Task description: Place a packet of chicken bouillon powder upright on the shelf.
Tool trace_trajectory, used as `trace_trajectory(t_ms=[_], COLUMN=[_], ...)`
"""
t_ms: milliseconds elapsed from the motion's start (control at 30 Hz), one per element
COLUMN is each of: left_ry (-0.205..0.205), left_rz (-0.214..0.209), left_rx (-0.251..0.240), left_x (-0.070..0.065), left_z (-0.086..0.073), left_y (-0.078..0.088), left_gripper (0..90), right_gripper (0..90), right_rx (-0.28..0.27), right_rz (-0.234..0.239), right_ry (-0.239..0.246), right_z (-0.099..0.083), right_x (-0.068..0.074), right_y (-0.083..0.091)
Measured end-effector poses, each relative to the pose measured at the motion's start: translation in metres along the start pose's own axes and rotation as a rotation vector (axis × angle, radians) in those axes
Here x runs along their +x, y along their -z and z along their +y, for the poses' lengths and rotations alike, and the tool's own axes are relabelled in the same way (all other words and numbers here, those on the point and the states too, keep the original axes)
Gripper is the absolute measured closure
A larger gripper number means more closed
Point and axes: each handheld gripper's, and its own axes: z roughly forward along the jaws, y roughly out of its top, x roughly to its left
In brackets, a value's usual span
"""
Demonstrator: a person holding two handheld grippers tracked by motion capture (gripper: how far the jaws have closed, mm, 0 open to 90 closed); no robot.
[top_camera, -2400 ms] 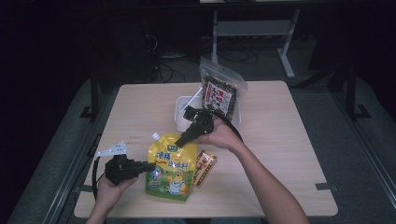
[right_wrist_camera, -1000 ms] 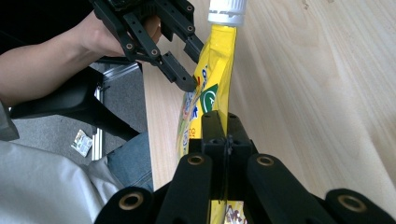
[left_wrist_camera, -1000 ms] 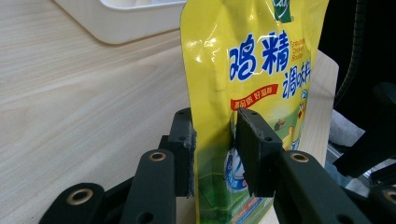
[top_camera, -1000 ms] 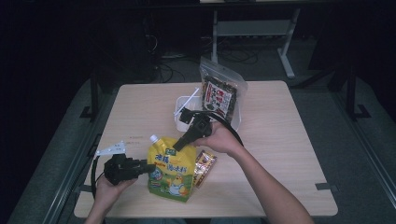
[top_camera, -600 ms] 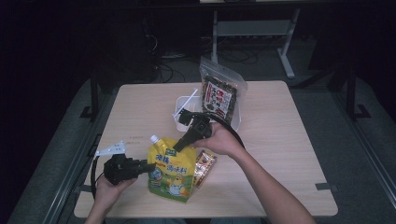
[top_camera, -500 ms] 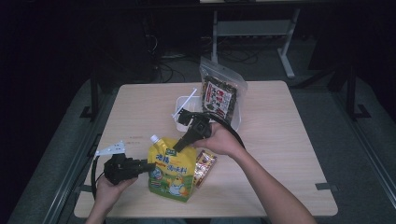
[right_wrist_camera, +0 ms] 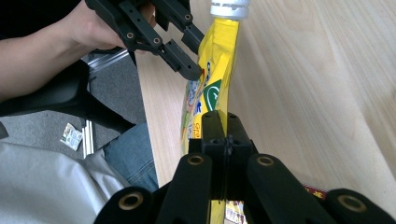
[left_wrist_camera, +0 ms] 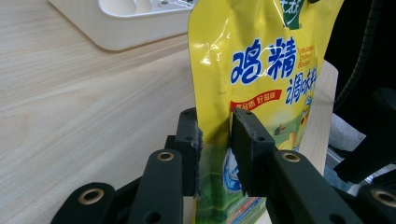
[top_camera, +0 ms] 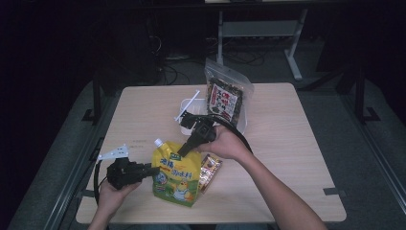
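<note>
yellow pouch (top_camera: 175, 174) between both grippers

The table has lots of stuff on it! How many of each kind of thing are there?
Yellow spouted pouch: 1
Dark snack bag: 1
Small shiny packet: 1
White tray: 1
White stick: 1
Grippers, left and right, both clamped on the pouch: 2
Total: 7

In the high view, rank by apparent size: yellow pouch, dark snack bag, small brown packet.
1-2. yellow pouch and dark snack bag: look about alike, and the bag sits farther from the camera, so unranked.
3. small brown packet: clearly smallest, partly hidden.
</note>
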Motion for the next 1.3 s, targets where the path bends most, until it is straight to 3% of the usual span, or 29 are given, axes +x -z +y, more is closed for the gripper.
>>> trace_trajectory(t_ms=[333,700,967,1167,1200,1300], left_ry=[-0.004,-0.009,-0.008,-0.01,-0.021,-0.027], left_rz=[-0.002,0.029,0.104,0.159,0.201,0.227], left_rx=[-0.003,-0.024,-0.032,-0.029,-0.011,0.001], left_x=[-0.001,-0.002,0.0,0.001,0.001,0.001], left_z=[0.001,0.0,-0.004,-0.007,-0.008,-0.01], left_y=[0.001,0.012,0.024,0.026,0.025,0.024], left_gripper=[72.1,62.1,54.9,47.7,46.4,41.1], right_gripper=[89.2,89.4,89.4,89.4,89.5,89.5], right_rx=[-0.003,-0.023,-0.06,-0.098,-0.114,-0.133], right_rz=[-0.002,0.028,0.024,-0.004,-0.024,-0.054], right_ry=[-0.014,-0.038,-0.067,-0.109,-0.118,-0.121], right_z=[0.0,0.004,0.01,0.011,0.012,0.013], right_x=[0.003,0.016,0.025,0.025,0.027,0.027], right_y=[0.001,0.007,0.018,0.031,0.036,0.042])
